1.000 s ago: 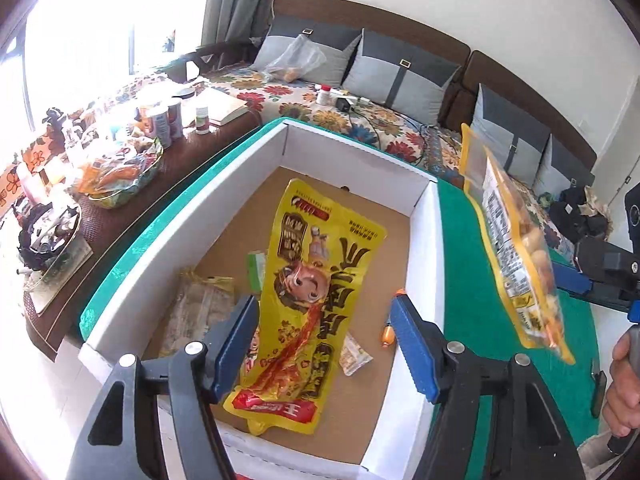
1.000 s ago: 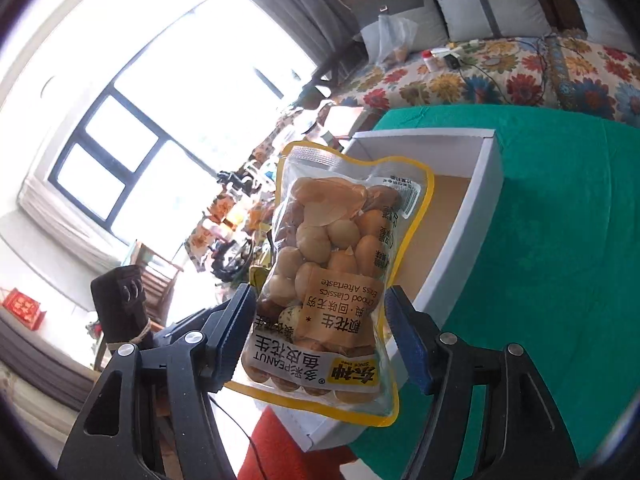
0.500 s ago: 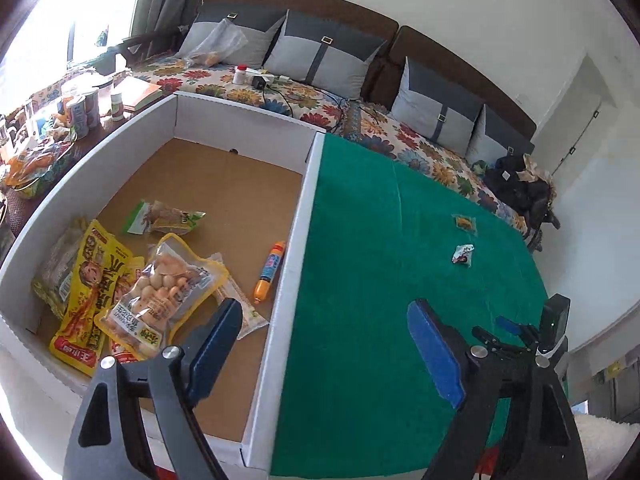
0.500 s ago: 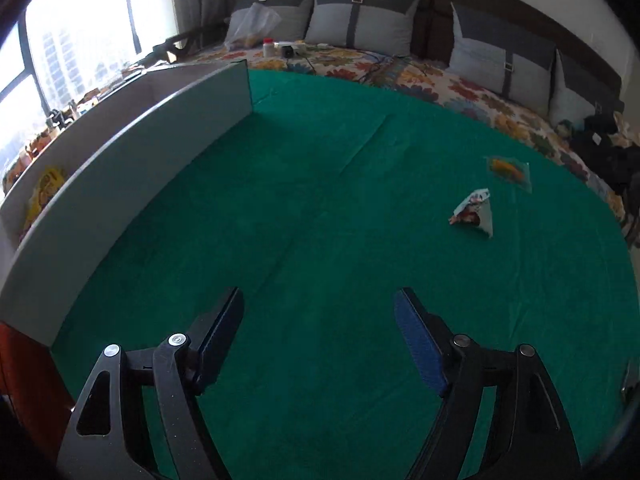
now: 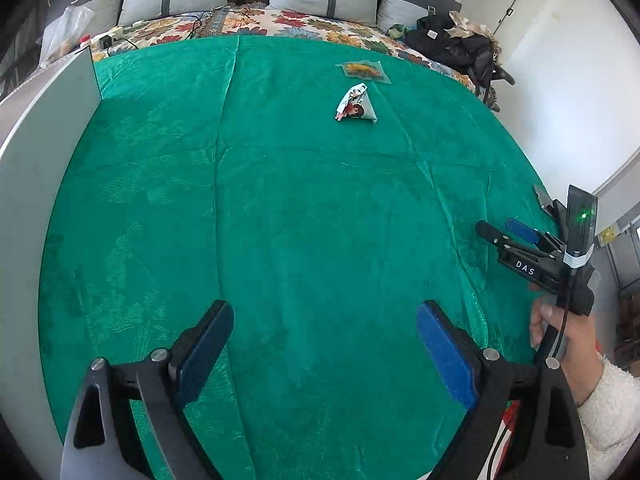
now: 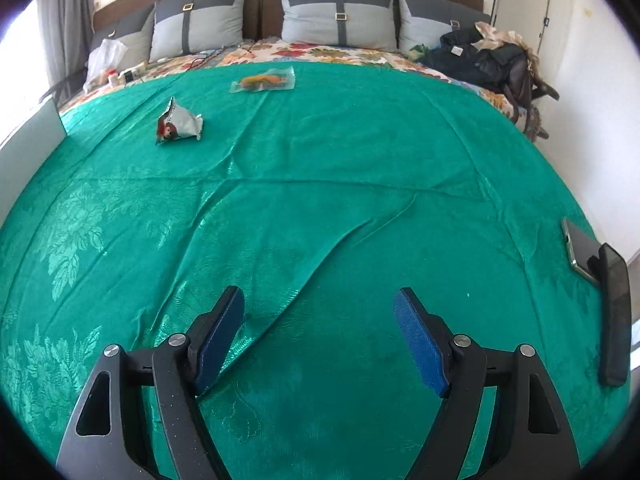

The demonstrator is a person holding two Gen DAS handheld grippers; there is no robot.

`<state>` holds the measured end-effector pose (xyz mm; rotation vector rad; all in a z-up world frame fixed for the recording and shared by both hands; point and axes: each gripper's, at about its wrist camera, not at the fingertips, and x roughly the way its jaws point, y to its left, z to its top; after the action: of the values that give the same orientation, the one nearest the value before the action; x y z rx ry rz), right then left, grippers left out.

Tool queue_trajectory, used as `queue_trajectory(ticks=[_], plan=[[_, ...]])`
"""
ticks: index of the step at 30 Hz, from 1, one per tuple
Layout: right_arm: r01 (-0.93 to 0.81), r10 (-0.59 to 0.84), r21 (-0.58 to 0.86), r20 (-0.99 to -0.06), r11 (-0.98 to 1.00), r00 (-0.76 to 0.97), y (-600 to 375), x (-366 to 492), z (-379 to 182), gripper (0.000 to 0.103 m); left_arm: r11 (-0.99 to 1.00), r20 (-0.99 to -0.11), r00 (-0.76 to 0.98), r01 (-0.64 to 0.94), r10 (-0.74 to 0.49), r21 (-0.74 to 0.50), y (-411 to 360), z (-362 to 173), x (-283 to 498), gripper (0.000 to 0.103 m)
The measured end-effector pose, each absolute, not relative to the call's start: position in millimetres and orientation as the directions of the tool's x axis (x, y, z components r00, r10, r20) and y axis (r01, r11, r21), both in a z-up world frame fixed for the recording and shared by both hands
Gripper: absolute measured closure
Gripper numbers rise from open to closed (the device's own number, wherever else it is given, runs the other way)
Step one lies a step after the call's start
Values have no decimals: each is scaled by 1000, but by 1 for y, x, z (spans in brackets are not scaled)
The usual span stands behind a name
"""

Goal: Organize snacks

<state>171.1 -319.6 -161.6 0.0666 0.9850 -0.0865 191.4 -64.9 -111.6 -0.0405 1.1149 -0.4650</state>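
Snack packets now face both empty, spread grippers (box swung leftward)

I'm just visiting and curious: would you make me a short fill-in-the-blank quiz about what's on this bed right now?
1. The cloth spread over the bed is ____ in colour.
2. The number of snack packets still lying on it is ____.
3. The white triangular packet lies ____ the grippers than the clear packet.
4. The left gripper and the right gripper both hold ____.

Missing words: green; two; nearer; nothing

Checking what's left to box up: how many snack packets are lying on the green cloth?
2: a white packet mid-cloth and a clear packet beyond it near the far edge.
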Motion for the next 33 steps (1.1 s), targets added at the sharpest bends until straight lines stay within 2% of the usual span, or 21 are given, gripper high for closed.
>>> queue_trajectory(ticks=[3,7,16,24,30,32,33], plan=[[124,-20,60,-829,990,559,-327,163,-160,22,909,-866,348,341,-360,-240,-80,-122,202,11],[100,-38,19,-838,995,544,-318,164,-163,15,914,-877,349,348,-331,-206,-99,-134,223,11],[79,-10,39,-844,996,537,-317,164,-167,6,926,-835,440,323,-330,-195,-139,-138,296,11],[73,-5,40,-845,997,535,-316,166,-167,4,915,-807,486,374,-335,-155,-187,-140,362,11],[69,-2,41,-845,997,534,-314,167,-167,3,930,-835,480,354,-268,-95,-216,-159,403,11],[69,-2,41,-845,997,534,-314,167,-167,3,934,-828,515,355,-224,-32,-222,-166,406,13],[69,-2,41,-845,997,534,-314,167,-167,3,930,-818,532,368,-219,-10,-224,-167,406,21]])
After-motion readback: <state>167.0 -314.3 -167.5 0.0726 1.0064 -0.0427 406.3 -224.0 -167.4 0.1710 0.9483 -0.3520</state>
